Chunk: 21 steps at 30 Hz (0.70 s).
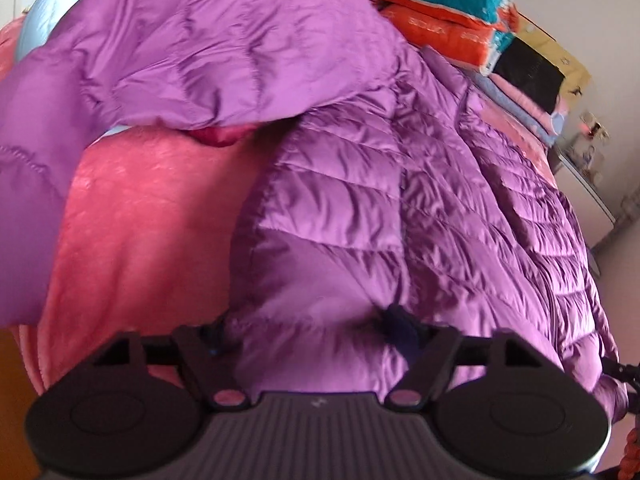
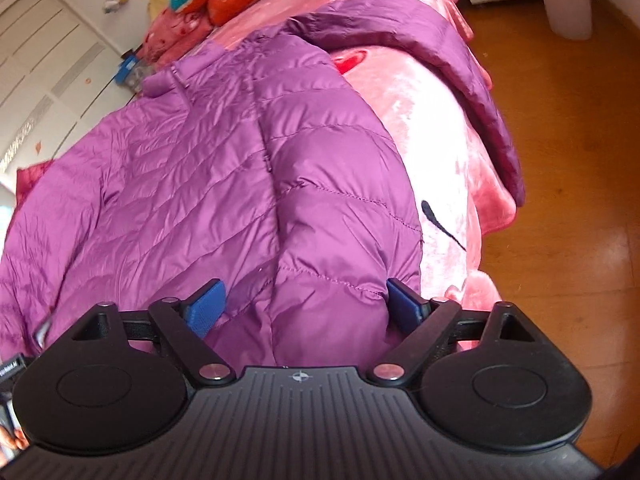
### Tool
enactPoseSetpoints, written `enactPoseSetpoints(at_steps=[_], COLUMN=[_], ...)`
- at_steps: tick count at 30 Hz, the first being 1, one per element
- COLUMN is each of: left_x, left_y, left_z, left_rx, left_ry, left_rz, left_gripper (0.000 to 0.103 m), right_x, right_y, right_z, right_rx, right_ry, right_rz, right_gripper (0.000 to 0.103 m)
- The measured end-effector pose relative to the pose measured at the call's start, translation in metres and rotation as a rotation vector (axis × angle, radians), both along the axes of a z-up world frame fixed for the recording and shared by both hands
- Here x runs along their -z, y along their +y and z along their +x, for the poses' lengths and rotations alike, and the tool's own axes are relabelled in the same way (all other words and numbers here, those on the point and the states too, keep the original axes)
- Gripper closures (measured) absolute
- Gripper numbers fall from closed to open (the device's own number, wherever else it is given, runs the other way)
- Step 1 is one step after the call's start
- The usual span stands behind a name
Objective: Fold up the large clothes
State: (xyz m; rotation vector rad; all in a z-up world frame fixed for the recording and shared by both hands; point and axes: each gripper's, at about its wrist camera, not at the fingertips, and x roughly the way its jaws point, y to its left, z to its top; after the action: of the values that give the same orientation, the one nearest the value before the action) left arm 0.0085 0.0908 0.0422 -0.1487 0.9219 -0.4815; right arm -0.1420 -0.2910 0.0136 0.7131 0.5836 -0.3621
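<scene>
A purple quilted down jacket (image 1: 420, 208) lies spread on a pink bed blanket (image 1: 152, 208). One sleeve (image 1: 160, 60) hangs lifted across the upper left of the left wrist view. My left gripper (image 1: 308, 332) is open, its fingers standing wide on either side of a fold of the jacket at its near edge. In the right wrist view the jacket (image 2: 200, 184) fills the middle and its far sleeve (image 2: 440, 48) trails toward the bed edge. My right gripper (image 2: 304, 304) is open, its blue pads (image 2: 208, 304) spread around a bulging part of the jacket.
Folded orange and teal bedding (image 1: 448, 12) is stacked at the head of the bed, over a black cloth (image 1: 528, 72). A wooden floor (image 2: 568, 160) lies right of the bed, with a white bin (image 2: 568, 0) and white wardrobe doors (image 2: 44, 60).
</scene>
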Motion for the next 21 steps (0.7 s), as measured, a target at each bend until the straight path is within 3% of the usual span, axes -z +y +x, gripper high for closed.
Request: enactPoseSetpoints(at_steps=[2,5,8,14,21], left_x=[-0.003,-0.010,-0.018,-0.032,-0.040], left_y=[-0.004,-0.009,-0.013,-0.011,-0.008], left_z=[-0.005,-0.012,-0.018,-0.032,-0.049], left_rx=[0.019,0.039,0.047,0.084,0.150], left_ry=[-0.008,-0.028,-0.042,-0.058,-0.069], left_rz=[0.005,0.020,0.023,0.035,0.070], left_gripper=[0.059,0.077,0.086,0.090,0.091], right_x=[-0.004,-0.010,-0.014,-0.025,-0.037], right_y=[0.006,0.011,0.015,0.022,0.027], right_z=[0.001,-0.001,-0.003,-0.009,-0.025], right_rx=[-0.012,-0.023,-0.022,-0.034,-0.026], right_ry=[0.009,0.008,0.000,-0.013,-0.016], right_rz=[-0.042,-0.081,-0.100,-0.157,-0.175], right_gripper=[0.015,0.035,0.054,0.073,0.079])
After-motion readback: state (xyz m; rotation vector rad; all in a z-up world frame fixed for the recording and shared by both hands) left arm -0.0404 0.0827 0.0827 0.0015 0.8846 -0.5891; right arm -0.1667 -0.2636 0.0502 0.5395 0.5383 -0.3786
